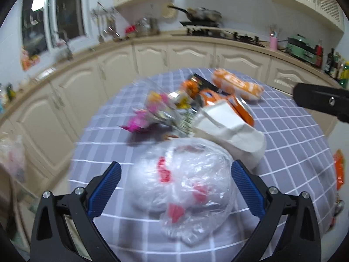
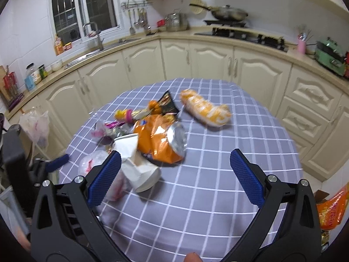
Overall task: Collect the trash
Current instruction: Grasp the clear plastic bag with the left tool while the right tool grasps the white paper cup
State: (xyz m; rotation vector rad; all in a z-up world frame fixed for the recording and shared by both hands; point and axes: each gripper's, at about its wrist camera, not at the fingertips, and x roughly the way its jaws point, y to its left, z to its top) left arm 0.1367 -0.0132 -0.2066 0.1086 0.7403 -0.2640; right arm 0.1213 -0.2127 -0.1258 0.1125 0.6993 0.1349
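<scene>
Trash lies in a heap on a grey checked tablecloth (image 2: 209,187). In the left wrist view a crumpled clear plastic bag with red print (image 1: 185,187) sits between the wide-apart fingers of my open left gripper (image 1: 175,171). Beyond it lie a crushed white paper cup (image 1: 231,126), pink and yellow foil wrappers (image 1: 150,111), an orange chip bag (image 1: 218,100) and an orange-and-white packet (image 1: 237,85). In the right wrist view my open right gripper (image 2: 175,159) hovers over bare cloth. The paper cup (image 2: 137,163) is by its left finger, and the orange chip bag (image 2: 159,137) and orange-and-white packet (image 2: 205,108) lie farther off.
Cream kitchen cabinets (image 2: 196,61) curve around the table, with a sink (image 2: 91,52) under the window and a stove with a pan (image 2: 229,13). A plastic bag (image 2: 36,126) hangs at the left. An orange bag (image 2: 331,209) lies low at the right.
</scene>
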